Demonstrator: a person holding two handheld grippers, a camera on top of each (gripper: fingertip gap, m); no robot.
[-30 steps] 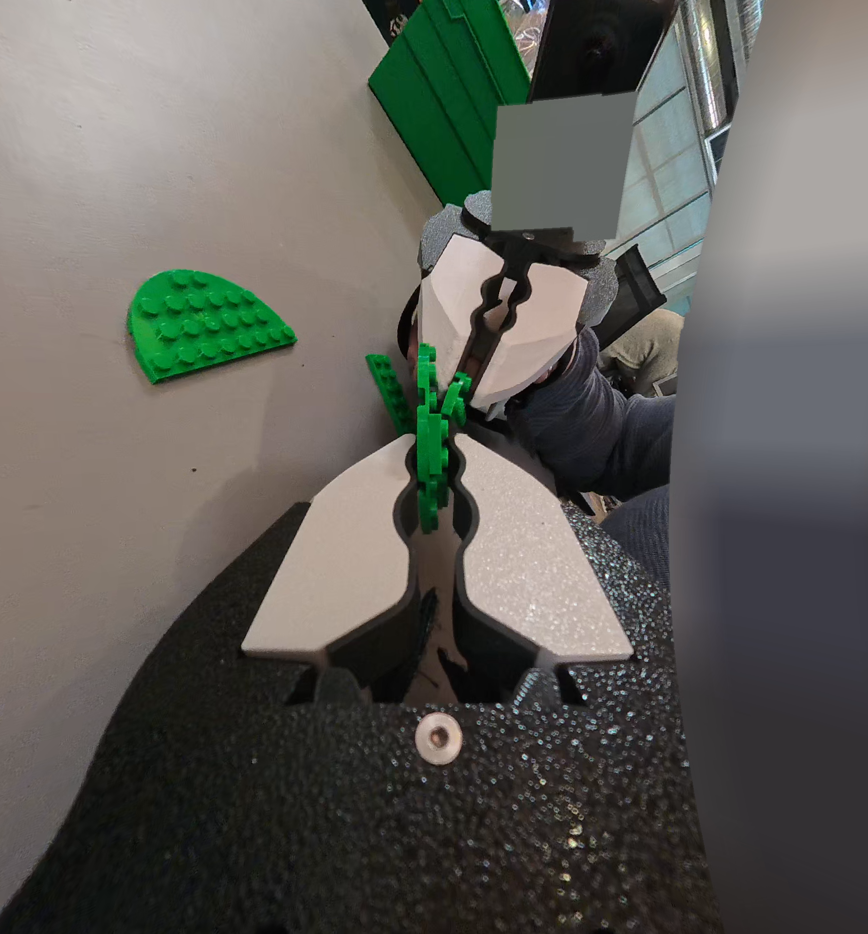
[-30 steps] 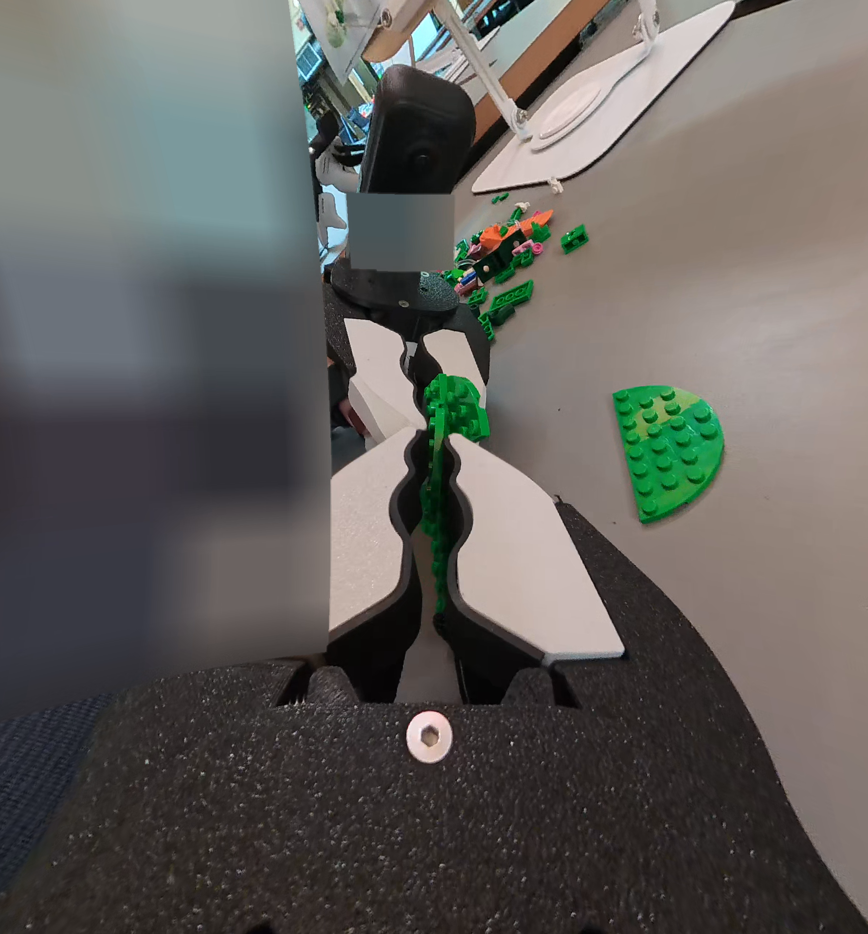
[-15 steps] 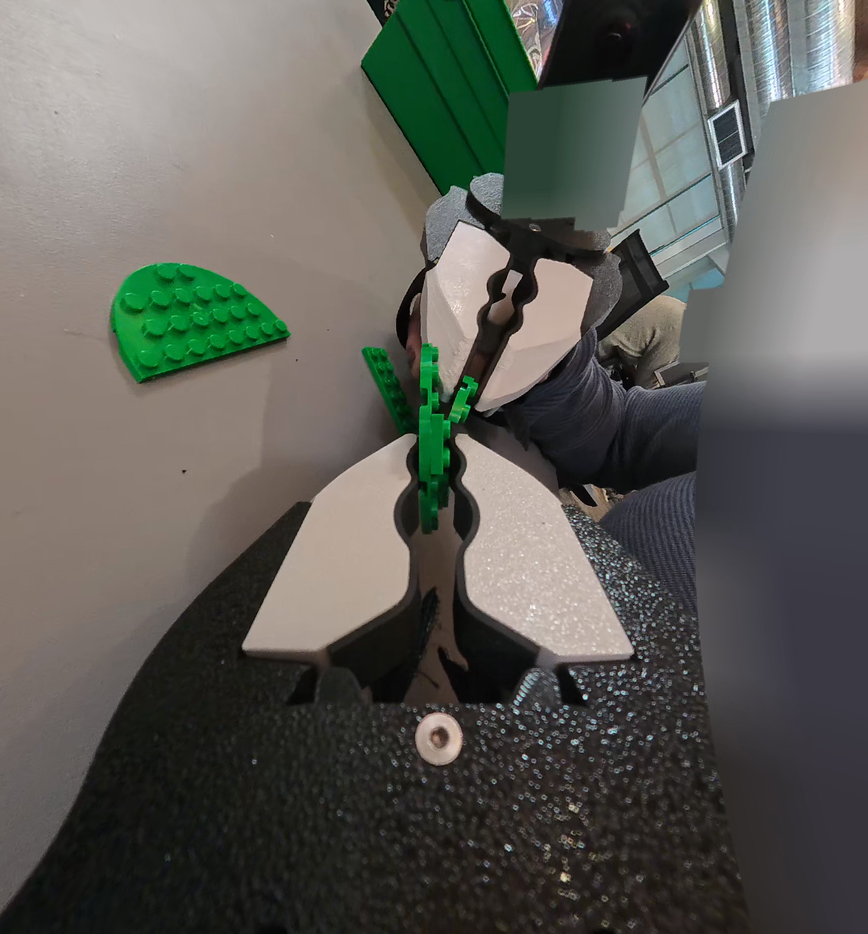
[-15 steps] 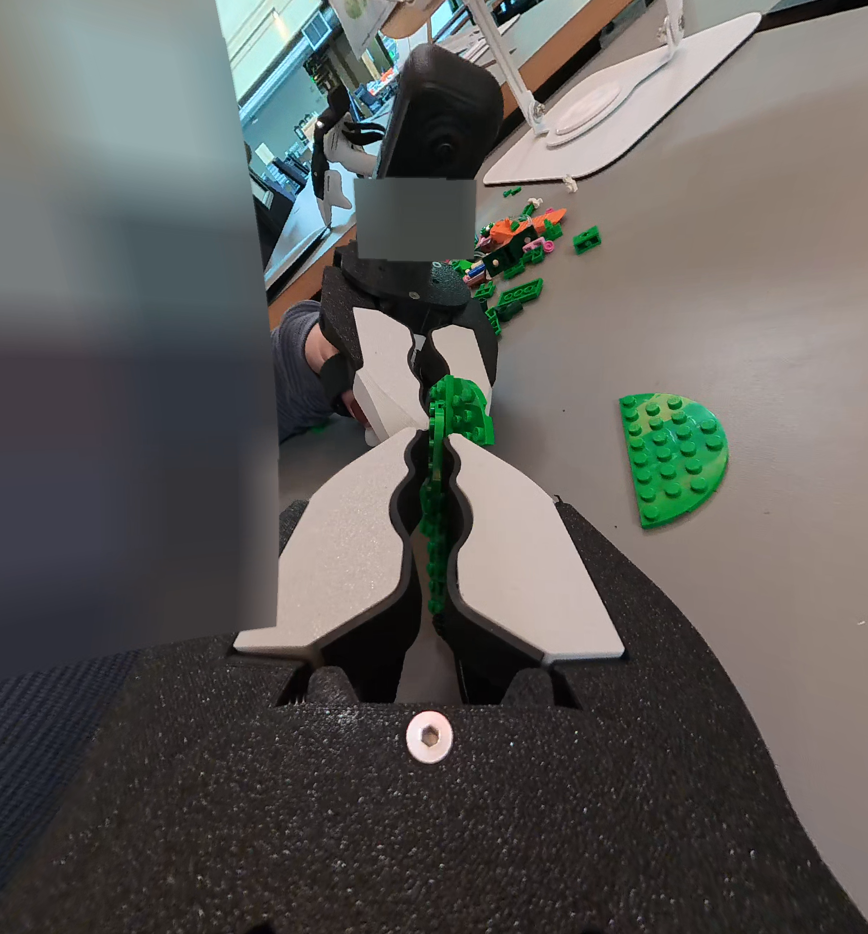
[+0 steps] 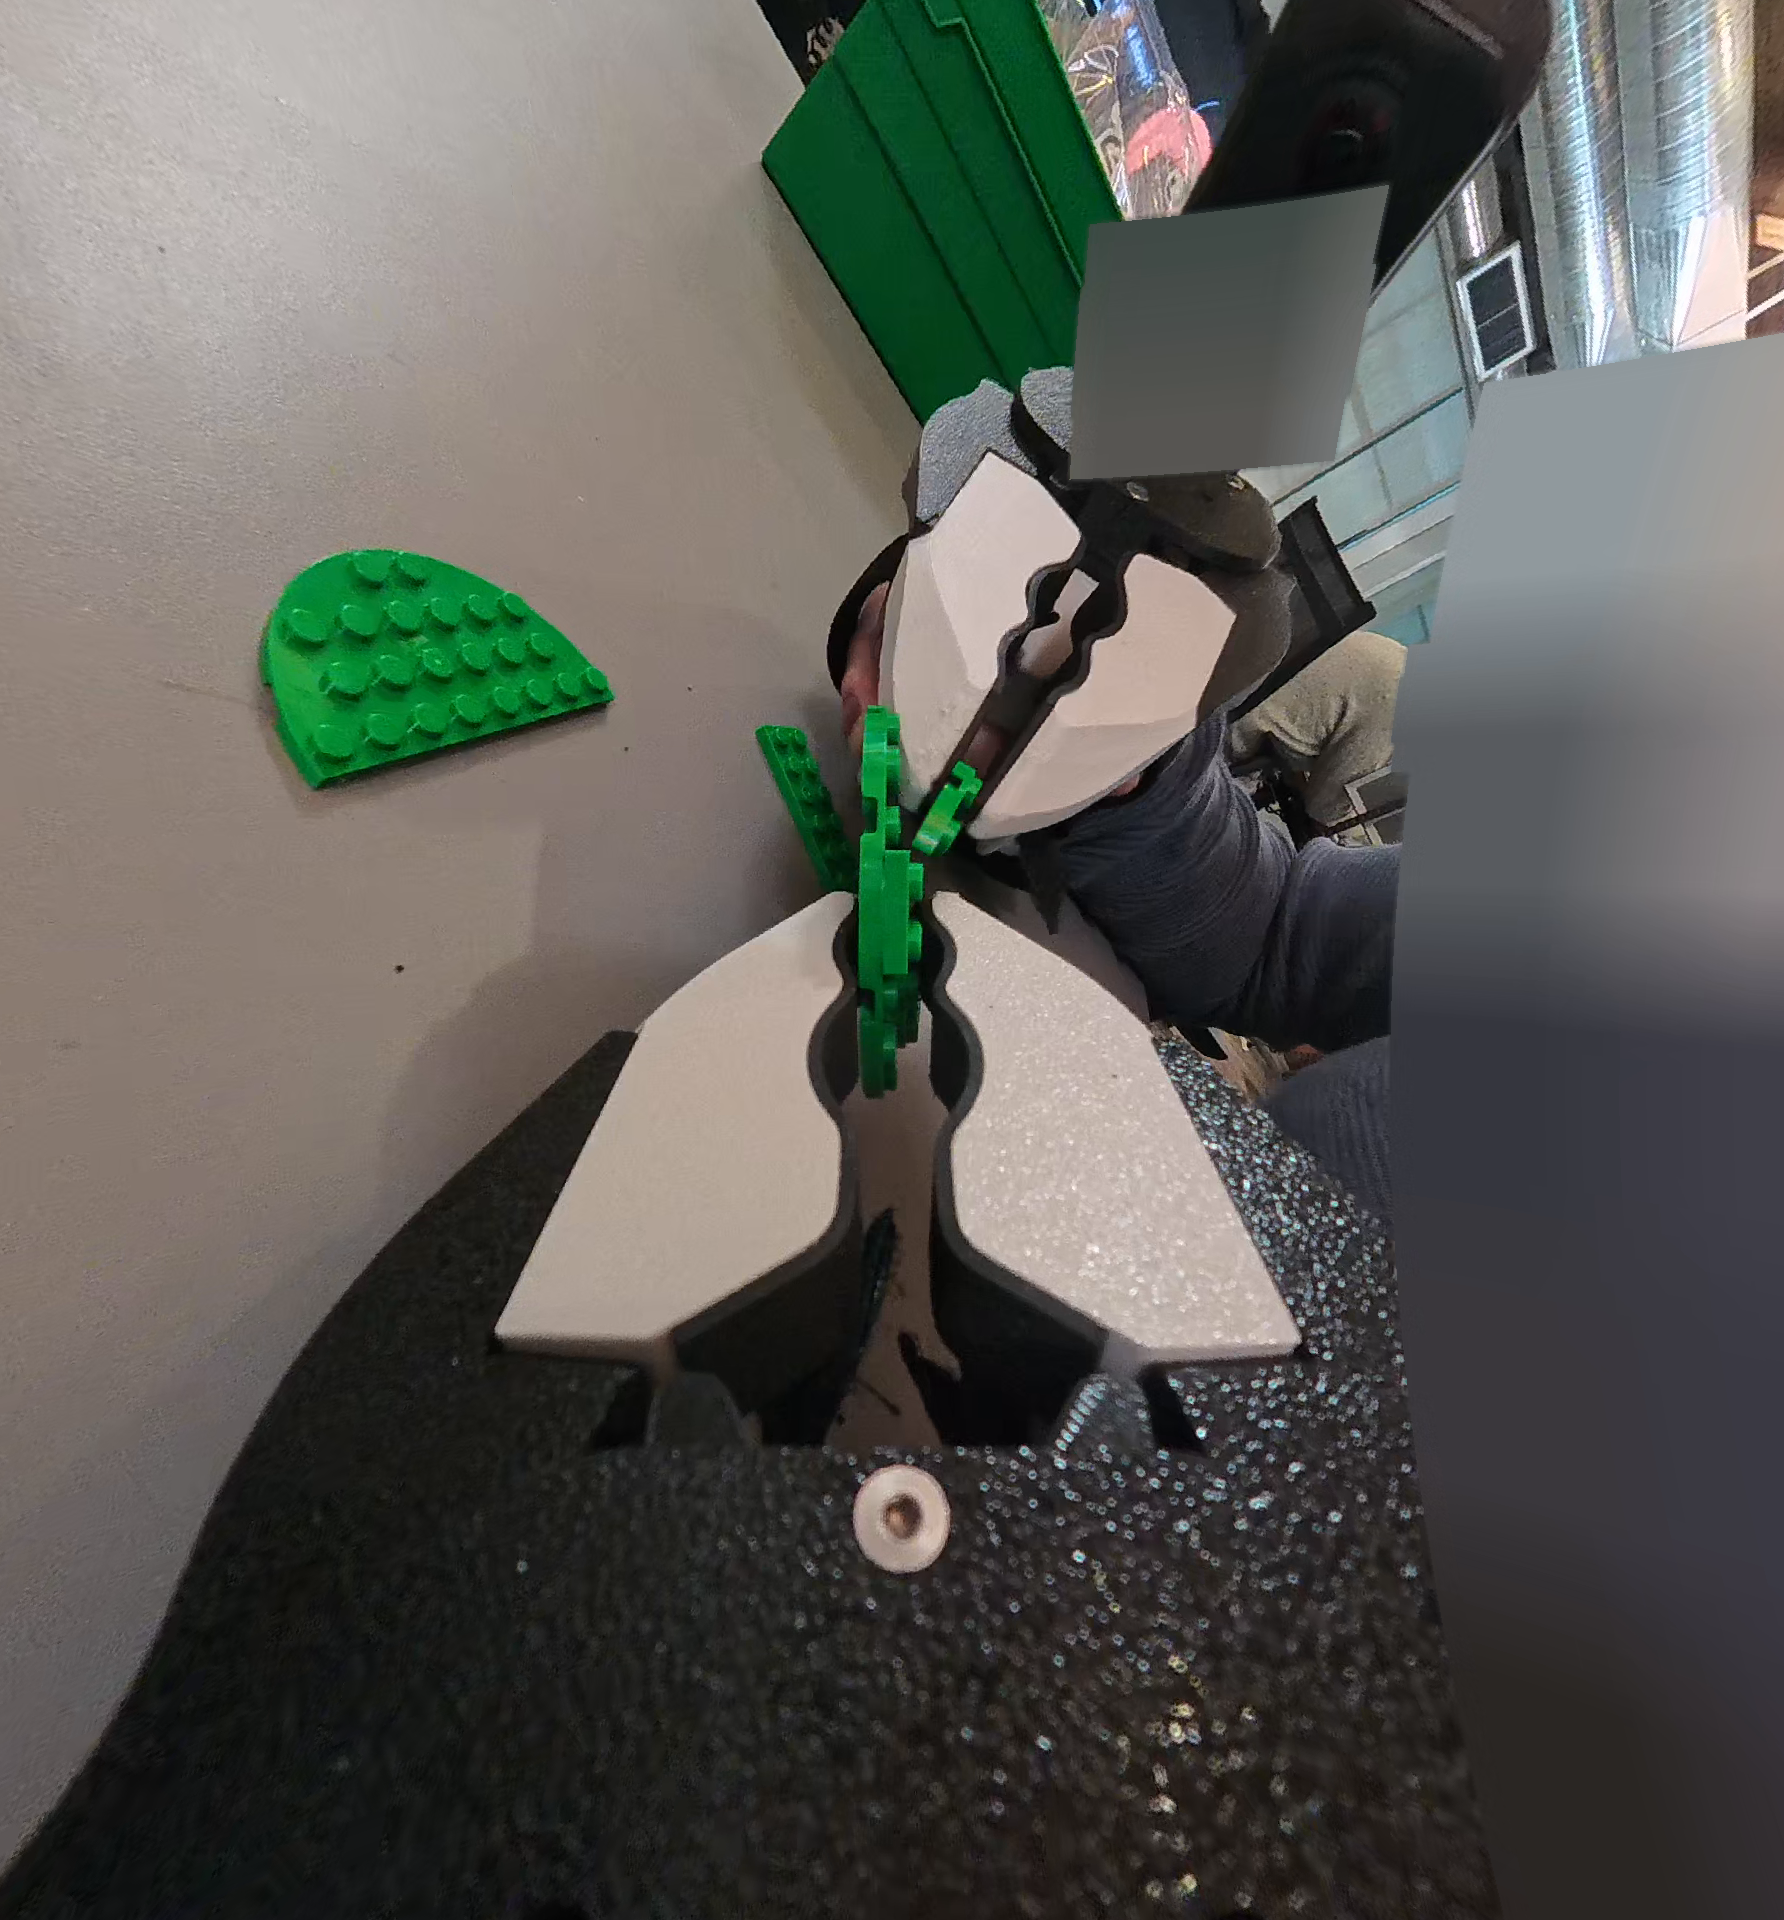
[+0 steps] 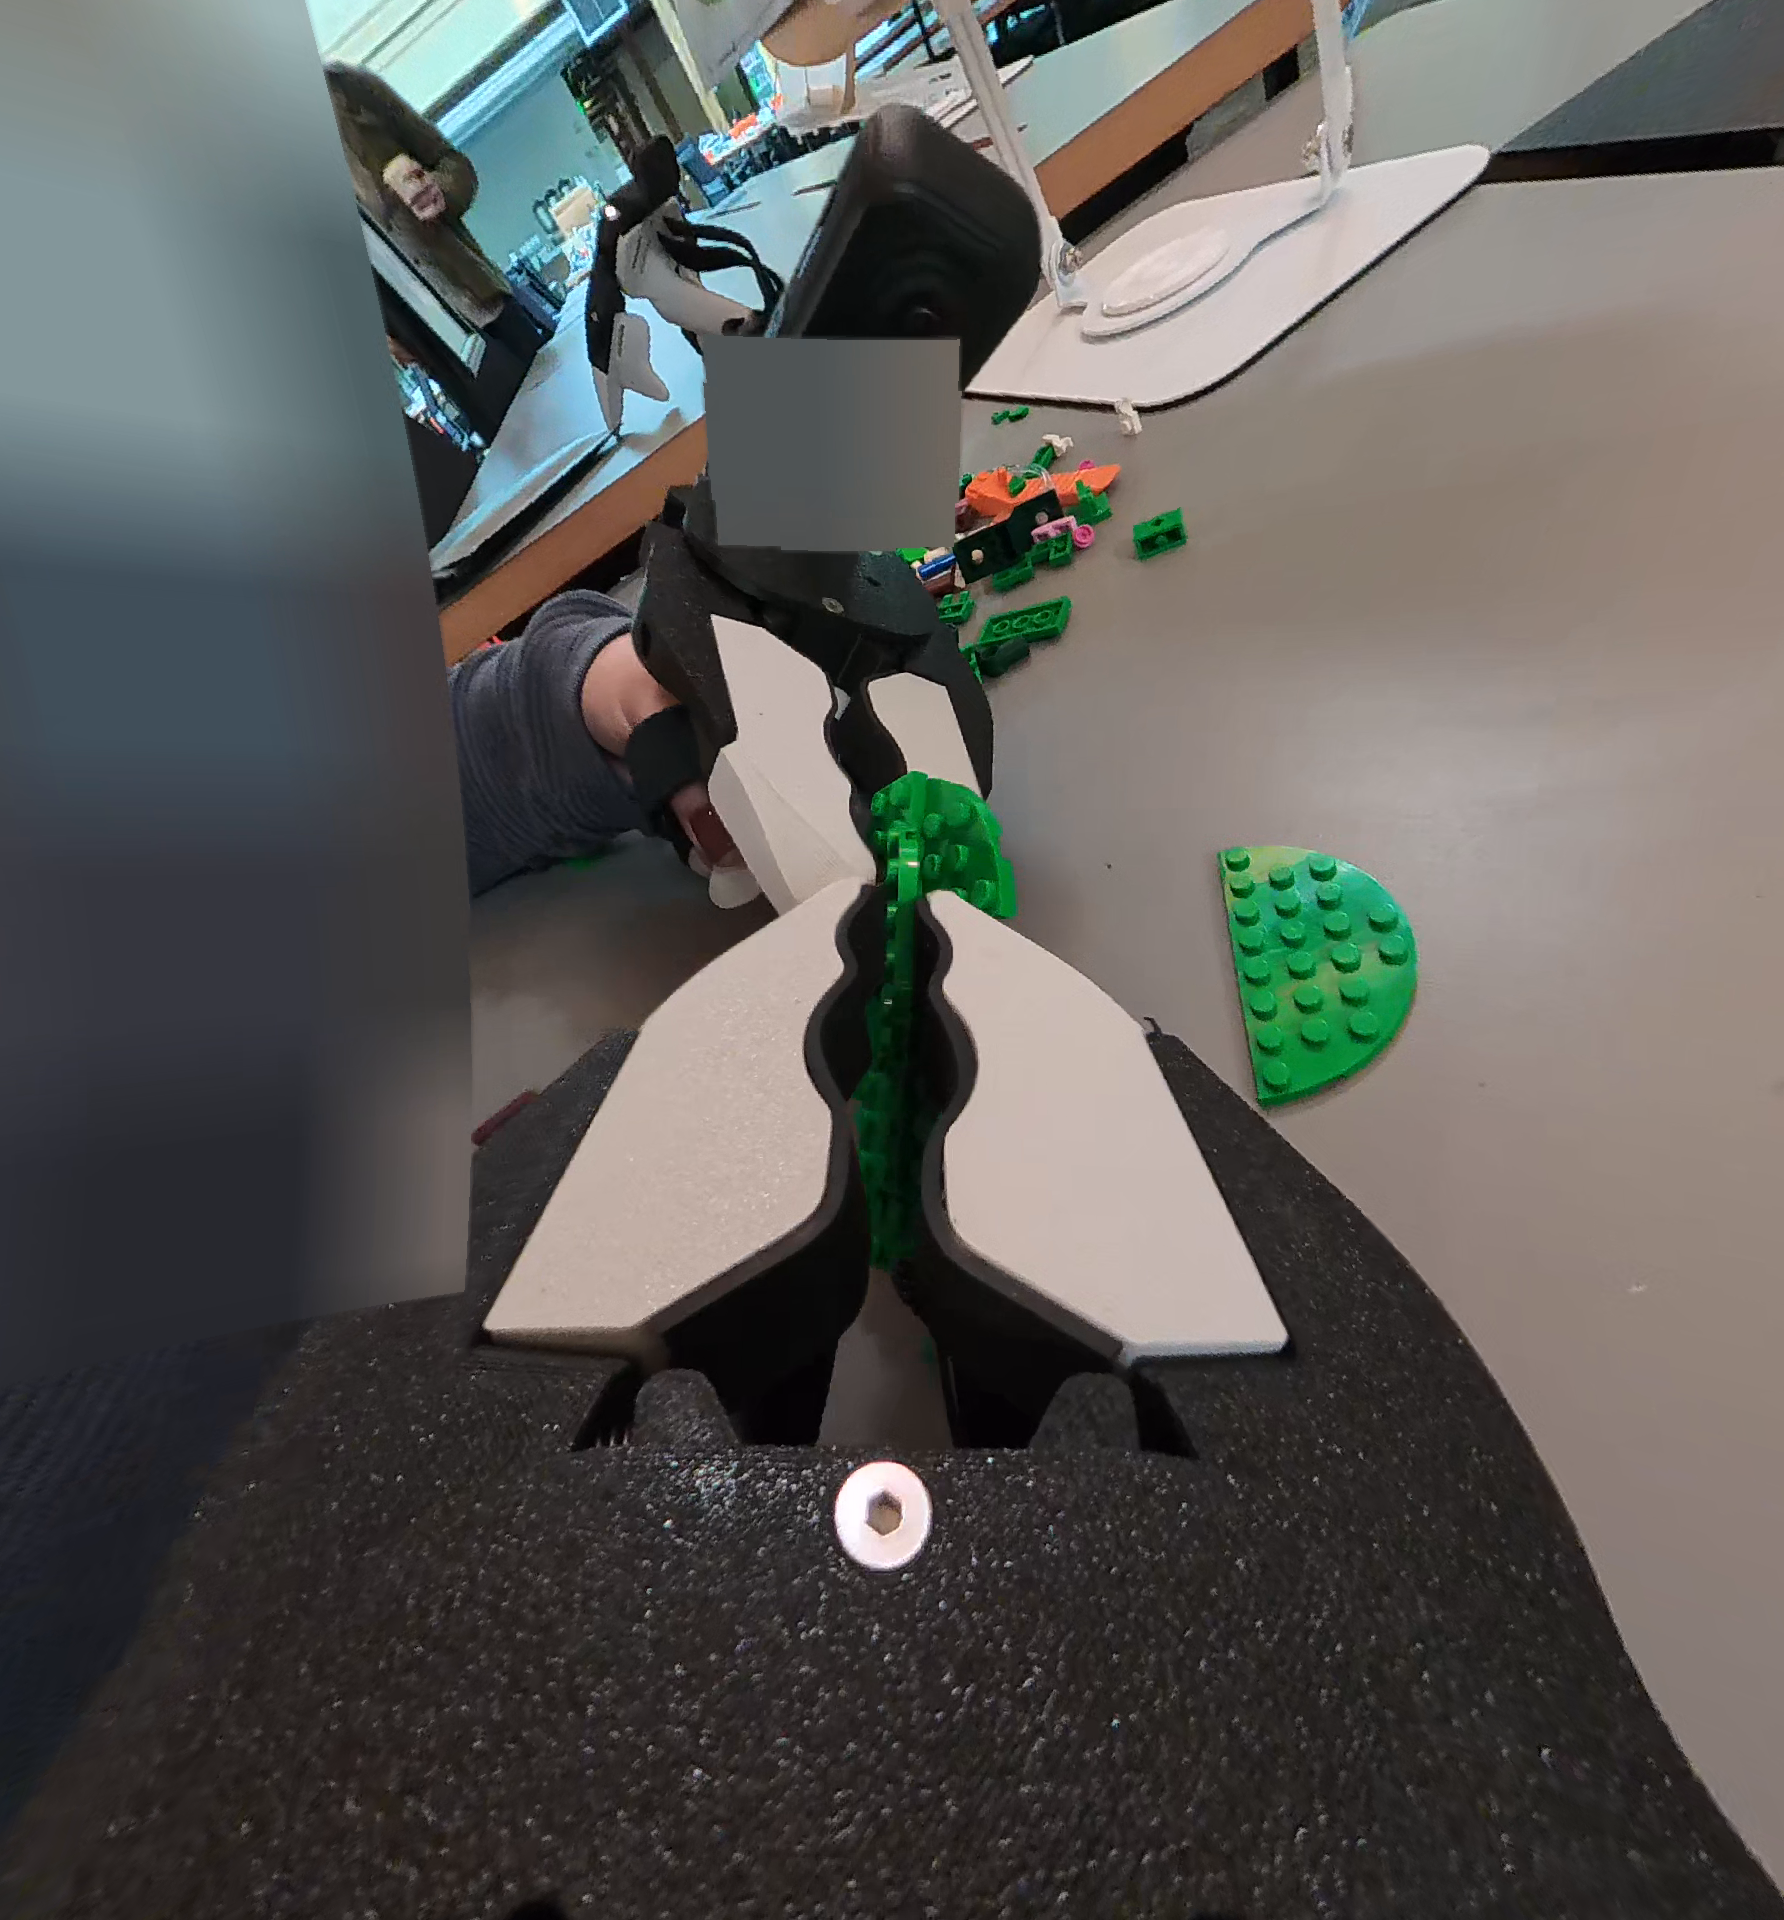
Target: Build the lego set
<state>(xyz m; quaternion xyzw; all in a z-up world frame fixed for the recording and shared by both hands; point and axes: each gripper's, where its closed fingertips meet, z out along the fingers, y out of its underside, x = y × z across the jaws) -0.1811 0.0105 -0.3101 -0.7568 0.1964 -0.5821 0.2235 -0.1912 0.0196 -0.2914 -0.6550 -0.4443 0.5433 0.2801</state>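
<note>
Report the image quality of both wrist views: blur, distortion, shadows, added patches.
Left wrist view: wide-angle bending, sharp half-round plate, soft shadow beside the left claw, patches at right and top. Right wrist view: the table edge curves, the far brick pile is soft, a large patch covers the left, and the right claw is crisp.

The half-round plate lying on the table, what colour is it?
Green half-round plate, clearest in the right wrist view.

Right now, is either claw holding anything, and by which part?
Both are. The left claw and the right claw each pinch a green studded plate edge-on: left plate, right plate.
</note>
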